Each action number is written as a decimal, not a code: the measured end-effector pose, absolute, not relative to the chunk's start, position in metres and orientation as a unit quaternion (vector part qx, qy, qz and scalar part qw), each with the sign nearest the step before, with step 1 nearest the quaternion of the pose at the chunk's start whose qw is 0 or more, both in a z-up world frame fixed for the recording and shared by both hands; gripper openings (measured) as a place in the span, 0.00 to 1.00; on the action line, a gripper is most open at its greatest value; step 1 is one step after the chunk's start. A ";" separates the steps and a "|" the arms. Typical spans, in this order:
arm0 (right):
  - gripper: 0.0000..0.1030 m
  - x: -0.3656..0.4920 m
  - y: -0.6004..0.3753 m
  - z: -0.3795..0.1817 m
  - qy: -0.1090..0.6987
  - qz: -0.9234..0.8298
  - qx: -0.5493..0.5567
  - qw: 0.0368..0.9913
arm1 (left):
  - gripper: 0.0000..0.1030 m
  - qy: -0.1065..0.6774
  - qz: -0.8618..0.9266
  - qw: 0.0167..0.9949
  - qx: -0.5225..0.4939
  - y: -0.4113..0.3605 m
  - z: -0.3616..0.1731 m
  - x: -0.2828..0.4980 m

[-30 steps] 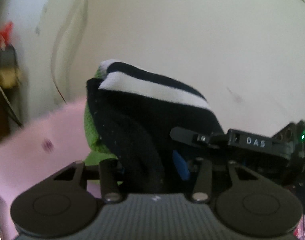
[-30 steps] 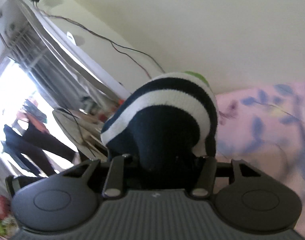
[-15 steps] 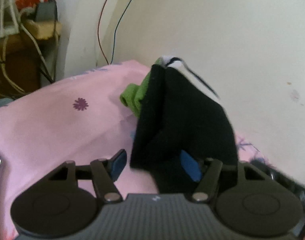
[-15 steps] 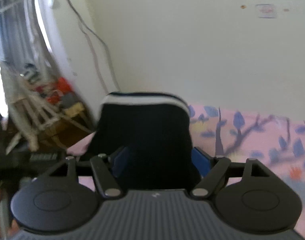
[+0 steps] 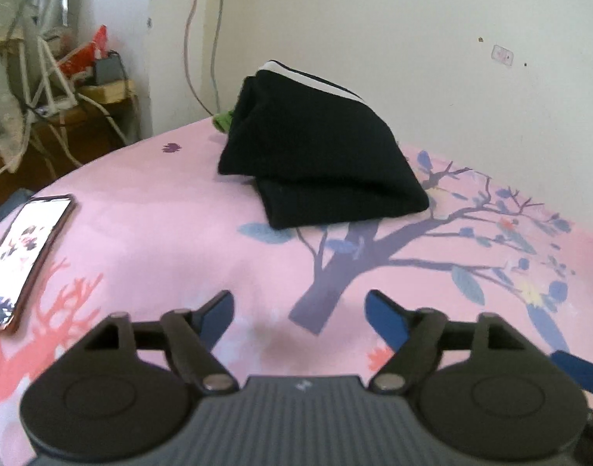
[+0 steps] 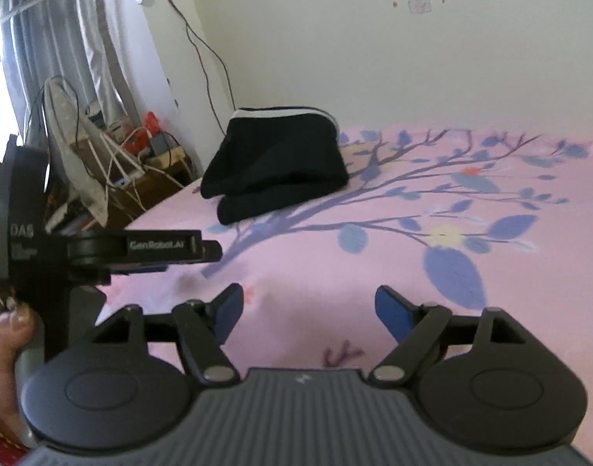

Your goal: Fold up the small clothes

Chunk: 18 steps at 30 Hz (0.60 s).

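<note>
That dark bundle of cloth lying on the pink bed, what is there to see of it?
The folded black knit garment looks soft and thick, with a white stripe along its top edge and a bit of green cloth peeking out behind. It lies doubled in two layers, the upper one humped, on the pink tree-print bedsheet near the wall. Only the sheet and the green cloth touch it; both tongs are open and well clear.

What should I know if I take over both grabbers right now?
Left gripper: open, holding nothing, hanging over the pink bedsheet.
Right gripper: open, holding nothing too.
The black garment lies folded near the bed's far corner by the wall, white stripe on top, something green peeking out behind it.
A phone lies at the left.
Done: this piece looks folded.
Left: no other clothes in view.
</note>
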State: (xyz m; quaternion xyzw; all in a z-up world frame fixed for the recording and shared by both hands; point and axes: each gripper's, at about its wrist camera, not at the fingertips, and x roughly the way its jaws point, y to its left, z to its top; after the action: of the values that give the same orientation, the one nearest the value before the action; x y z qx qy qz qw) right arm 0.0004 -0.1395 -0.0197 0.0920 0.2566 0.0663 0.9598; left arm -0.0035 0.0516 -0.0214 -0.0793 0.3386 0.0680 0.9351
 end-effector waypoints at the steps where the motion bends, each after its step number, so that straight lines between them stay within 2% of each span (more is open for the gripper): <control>1: 0.77 -0.005 -0.140 -0.020 0.251 0.063 0.088 0.962 | 0.91 0.333 0.079 0.937 -0.074 0.048 -0.022 -0.007; 3: 0.79 -0.013 -0.141 -0.020 0.240 0.056 0.080 0.966 | 1.00 0.318 0.100 0.941 -0.059 0.043 -0.021 -0.014; 18: 0.84 -0.021 -0.150 -0.023 0.228 0.054 0.099 0.967 | 1.00 0.302 0.128 0.944 -0.031 0.034 -0.018 -0.021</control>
State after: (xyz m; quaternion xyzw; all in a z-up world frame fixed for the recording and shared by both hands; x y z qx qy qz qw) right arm -0.0209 -0.1504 -0.0225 0.0989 0.2284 0.0544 0.9670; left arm -0.0209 0.0339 -0.0185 -0.0308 0.3017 0.1281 0.9443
